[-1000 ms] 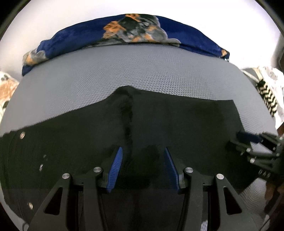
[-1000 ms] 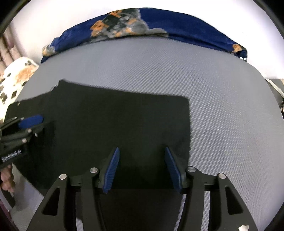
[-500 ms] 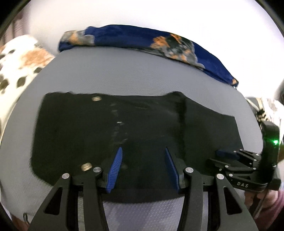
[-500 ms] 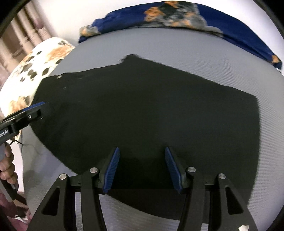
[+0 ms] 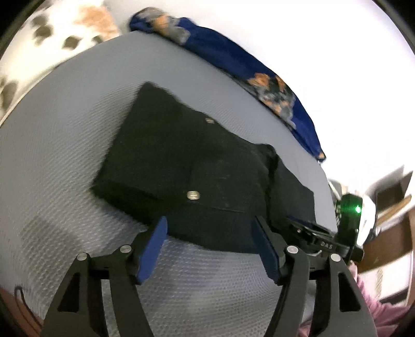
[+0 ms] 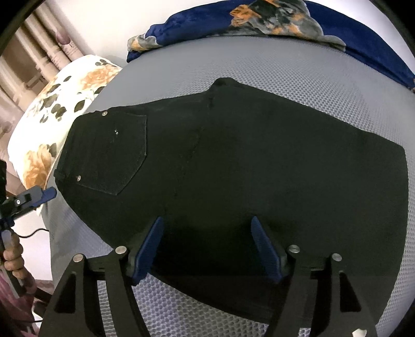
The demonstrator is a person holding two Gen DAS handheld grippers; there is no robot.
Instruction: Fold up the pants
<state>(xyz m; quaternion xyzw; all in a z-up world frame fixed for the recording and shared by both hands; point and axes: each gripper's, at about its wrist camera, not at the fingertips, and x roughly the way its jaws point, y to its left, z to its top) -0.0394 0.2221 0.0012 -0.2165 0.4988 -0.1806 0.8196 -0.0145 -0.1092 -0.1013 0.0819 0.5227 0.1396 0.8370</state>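
Observation:
Black pants [image 6: 233, 160] lie folded flat on a grey mesh bed surface [image 6: 285, 67], waist and back pocket to the left in the right wrist view. They also show in the left wrist view [image 5: 186, 166]. My left gripper [image 5: 211, 248] is open and empty, above the near edge of the pants at the waist end. My right gripper [image 6: 207, 248] is open and empty, above the near edge of the pants. The left gripper also shows at the left edge of the right wrist view [image 6: 31, 197]. The right gripper shows at the right of the left wrist view [image 5: 319, 236].
A blue blanket with an orange and grey print [image 6: 272, 18] lies along the far edge of the bed. A floral pillow [image 6: 52, 109] sits at the left end. Curtains [image 6: 31, 51] hang behind it. Wooden furniture [image 5: 389, 223] stands to the right.
Both grippers have pulled back from the pants and risen. The left gripper has swung left toward the waist end. The pants lie still.

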